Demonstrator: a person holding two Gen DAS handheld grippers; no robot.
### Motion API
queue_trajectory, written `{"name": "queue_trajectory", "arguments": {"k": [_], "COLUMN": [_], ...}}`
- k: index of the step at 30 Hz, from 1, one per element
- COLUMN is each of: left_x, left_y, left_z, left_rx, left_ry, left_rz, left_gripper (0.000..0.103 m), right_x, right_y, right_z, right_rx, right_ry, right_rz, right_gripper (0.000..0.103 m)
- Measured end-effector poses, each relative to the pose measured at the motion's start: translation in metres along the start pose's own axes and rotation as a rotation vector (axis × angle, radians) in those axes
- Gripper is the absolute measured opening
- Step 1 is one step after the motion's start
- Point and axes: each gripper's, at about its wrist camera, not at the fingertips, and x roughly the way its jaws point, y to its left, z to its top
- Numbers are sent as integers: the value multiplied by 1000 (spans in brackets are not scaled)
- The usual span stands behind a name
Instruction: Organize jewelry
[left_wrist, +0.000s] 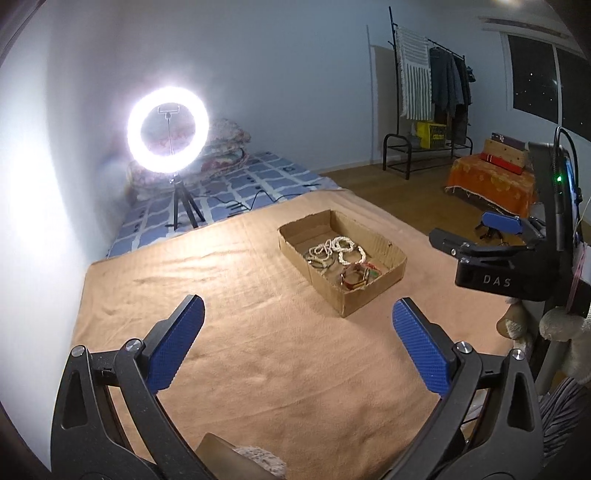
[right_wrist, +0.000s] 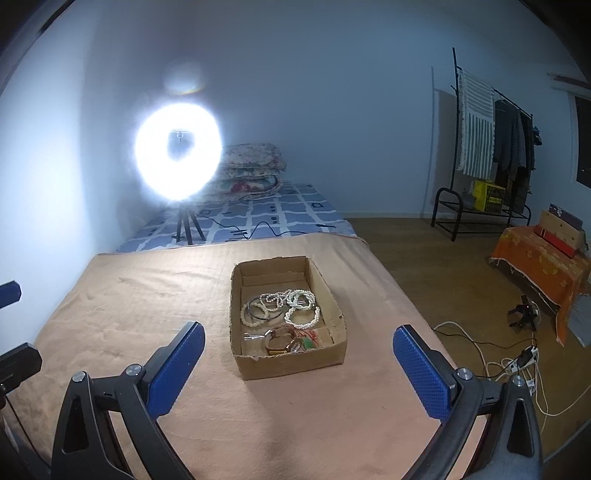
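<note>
Jewelry (right_wrist: 284, 314): pearl strands, dark bangles and a gold-toned band heaped in a cardboard box (right_wrist: 332, 354), centre of the peach-covered surface (right_wrist: 147, 295), right of the ring light (right_wrist: 177, 155). Right gripper (right_wrist: 299, 373) near the box, fingers wide, empty; left gripper (left_wrist: 299, 343) further back, fingers likewise wide, empty. Best approached from above, closing on one free strand at the heap's edge. Tangling between strands, clasps and small items under the pile indistinct.
</note>
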Motion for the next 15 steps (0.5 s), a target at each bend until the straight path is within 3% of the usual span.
{"name": "queue_trajectory", "arguments": {"k": [4,15], "left_x": [1,2], "left_y": [1,7], "left_z": [-2,-4], "left_rx": [10,-15], "left_ry": [1,20], "left_rz": [31,12], "left_gripper": [103,103], "right_x": [2,4], "right_y": [0,2], "right_z": [-1,-2], "right_rx": [-2,-8], "right_ry": [7,17], "right_rz": [-8,-18], "right_gripper": [103,103]}}
